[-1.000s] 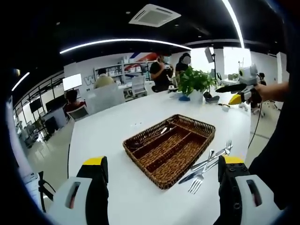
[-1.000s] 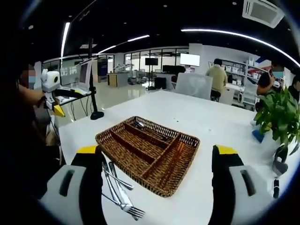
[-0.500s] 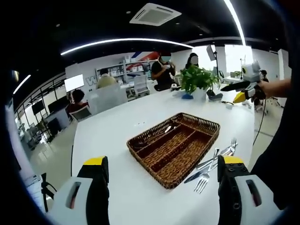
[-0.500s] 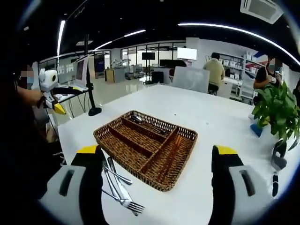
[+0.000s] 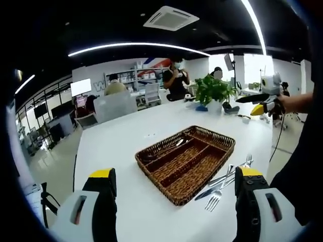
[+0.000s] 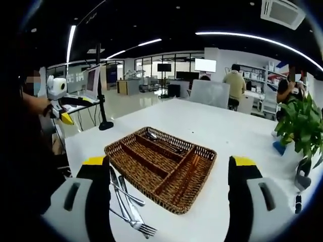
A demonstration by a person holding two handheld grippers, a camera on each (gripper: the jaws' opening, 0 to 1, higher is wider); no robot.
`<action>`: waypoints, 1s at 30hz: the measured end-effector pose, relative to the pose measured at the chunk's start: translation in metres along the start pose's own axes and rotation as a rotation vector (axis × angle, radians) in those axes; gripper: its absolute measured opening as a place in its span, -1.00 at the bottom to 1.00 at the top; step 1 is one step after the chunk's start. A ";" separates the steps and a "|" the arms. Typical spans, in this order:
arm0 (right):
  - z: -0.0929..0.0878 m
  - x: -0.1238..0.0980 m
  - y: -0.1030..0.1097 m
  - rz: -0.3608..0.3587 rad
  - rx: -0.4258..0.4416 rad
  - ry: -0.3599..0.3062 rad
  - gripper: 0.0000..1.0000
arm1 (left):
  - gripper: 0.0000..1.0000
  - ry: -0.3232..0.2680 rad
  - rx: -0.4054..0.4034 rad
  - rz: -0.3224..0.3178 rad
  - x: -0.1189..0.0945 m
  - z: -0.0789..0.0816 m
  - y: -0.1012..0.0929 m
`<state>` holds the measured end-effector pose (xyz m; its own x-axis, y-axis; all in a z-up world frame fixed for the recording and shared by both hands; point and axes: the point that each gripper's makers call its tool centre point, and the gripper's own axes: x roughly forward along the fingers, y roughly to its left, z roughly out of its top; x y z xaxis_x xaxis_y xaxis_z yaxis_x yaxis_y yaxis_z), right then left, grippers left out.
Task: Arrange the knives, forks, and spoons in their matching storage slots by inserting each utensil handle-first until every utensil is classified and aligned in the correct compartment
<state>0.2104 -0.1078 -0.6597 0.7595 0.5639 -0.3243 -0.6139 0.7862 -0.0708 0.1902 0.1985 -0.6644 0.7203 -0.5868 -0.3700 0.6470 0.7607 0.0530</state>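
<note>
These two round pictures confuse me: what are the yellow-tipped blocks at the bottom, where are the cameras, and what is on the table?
A person holds a two-jaw gripper in each hand; each carries a fisheye camera looking along its jaws. The yellow-tipped blocks are those jaws. Both the left gripper and the right gripper are open and hold nothing. On the white table lies a wicker tray with compartments; one holds some cutlery. Loose knives and forks lie beside the tray.
</note>
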 end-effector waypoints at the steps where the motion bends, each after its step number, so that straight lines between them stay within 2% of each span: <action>1: 0.000 0.001 0.002 0.013 -0.055 0.001 1.00 | 0.99 0.006 0.001 -0.002 0.000 -0.002 -0.002; 7: 0.004 0.007 0.012 0.045 -0.079 0.006 0.99 | 0.99 0.017 0.006 -0.012 -0.001 -0.007 -0.008; 13: 0.004 0.017 0.030 0.109 -0.122 0.013 0.83 | 0.99 0.027 0.014 -0.012 -0.006 -0.010 -0.011; 15: 0.002 0.027 0.043 0.156 -0.223 -0.001 0.76 | 0.99 0.026 0.009 -0.007 -0.008 -0.010 -0.010; 19: -0.017 0.043 0.064 0.231 -0.233 0.052 0.76 | 0.99 0.033 0.015 -0.001 -0.010 -0.011 -0.010; 24: -0.024 0.059 0.082 0.295 -0.246 0.069 0.74 | 0.99 0.030 0.008 0.016 -0.017 -0.012 -0.006; 28: -0.026 0.063 0.091 0.342 -0.259 0.071 0.64 | 0.99 0.031 -0.002 0.029 -0.021 -0.015 -0.003; 30: -0.034 0.068 0.097 0.373 -0.282 0.092 0.59 | 0.99 0.031 -0.006 0.036 -0.023 -0.015 -0.002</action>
<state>0.1950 -0.0022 -0.7207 0.4616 0.7599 -0.4577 -0.8852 0.4279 -0.1825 0.1684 0.2150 -0.6702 0.7351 -0.5501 -0.3962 0.6190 0.7830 0.0615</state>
